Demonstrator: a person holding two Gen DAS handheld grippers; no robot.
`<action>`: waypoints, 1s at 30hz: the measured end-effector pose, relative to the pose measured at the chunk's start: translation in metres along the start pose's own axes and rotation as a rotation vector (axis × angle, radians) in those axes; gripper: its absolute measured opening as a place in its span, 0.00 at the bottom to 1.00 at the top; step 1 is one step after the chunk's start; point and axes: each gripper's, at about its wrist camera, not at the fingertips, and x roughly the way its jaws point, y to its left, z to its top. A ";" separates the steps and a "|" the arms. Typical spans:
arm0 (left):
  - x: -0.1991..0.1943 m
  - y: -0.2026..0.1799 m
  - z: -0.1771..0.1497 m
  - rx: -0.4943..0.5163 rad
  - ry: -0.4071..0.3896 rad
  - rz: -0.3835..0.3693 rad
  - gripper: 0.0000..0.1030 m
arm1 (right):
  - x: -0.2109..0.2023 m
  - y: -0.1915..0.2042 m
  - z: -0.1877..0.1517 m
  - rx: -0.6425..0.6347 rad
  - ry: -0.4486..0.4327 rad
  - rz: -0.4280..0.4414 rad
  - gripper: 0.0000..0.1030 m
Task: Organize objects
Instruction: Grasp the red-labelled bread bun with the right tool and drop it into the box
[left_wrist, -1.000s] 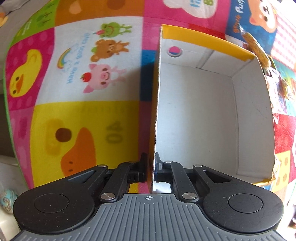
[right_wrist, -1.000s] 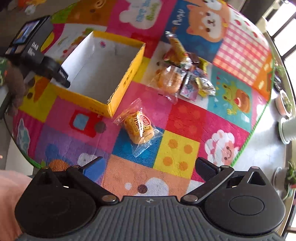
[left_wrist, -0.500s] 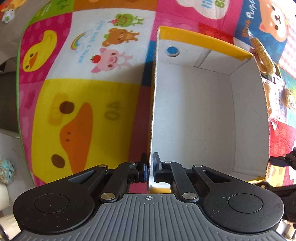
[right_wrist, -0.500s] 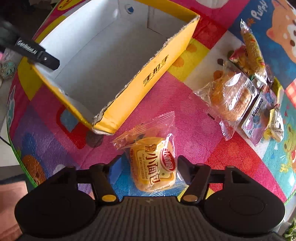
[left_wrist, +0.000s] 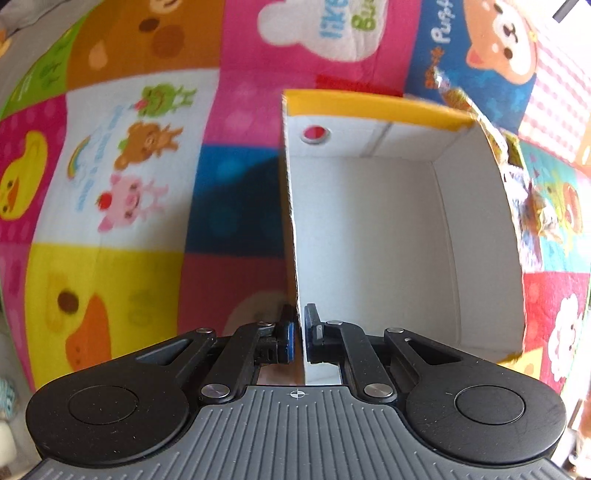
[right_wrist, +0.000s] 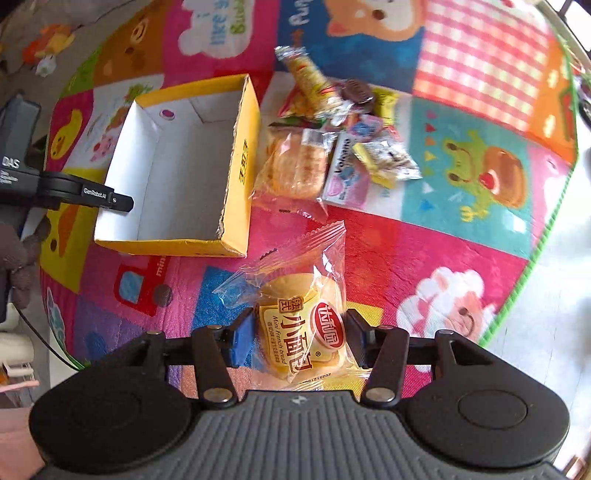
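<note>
One yellow cardboard box (right_wrist: 192, 177) sits open at centre left of the right wrist view, on the patchwork play mat (right_wrist: 461, 229). The left gripper (left_wrist: 298, 332) is clamped on the box's near wall, one finger outside and one inside. The right gripper (right_wrist: 301, 338) pinches one wrapped mini bread (right_wrist: 301, 332) at the lower centre, held just below the box. One heap of wrapped snacks (right_wrist: 332, 140) lies beside the box's right wall; its count is unclear.
</note>
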 end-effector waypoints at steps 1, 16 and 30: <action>-0.001 0.000 0.004 0.007 -0.012 0.002 0.07 | -0.010 -0.001 -0.003 0.036 -0.012 0.007 0.50; 0.000 0.021 -0.026 0.073 0.075 -0.089 0.09 | -0.053 0.055 -0.020 0.148 0.017 0.022 0.50; 0.006 0.042 -0.025 0.030 0.054 -0.161 0.09 | -0.082 0.137 0.032 0.125 -0.121 0.117 0.50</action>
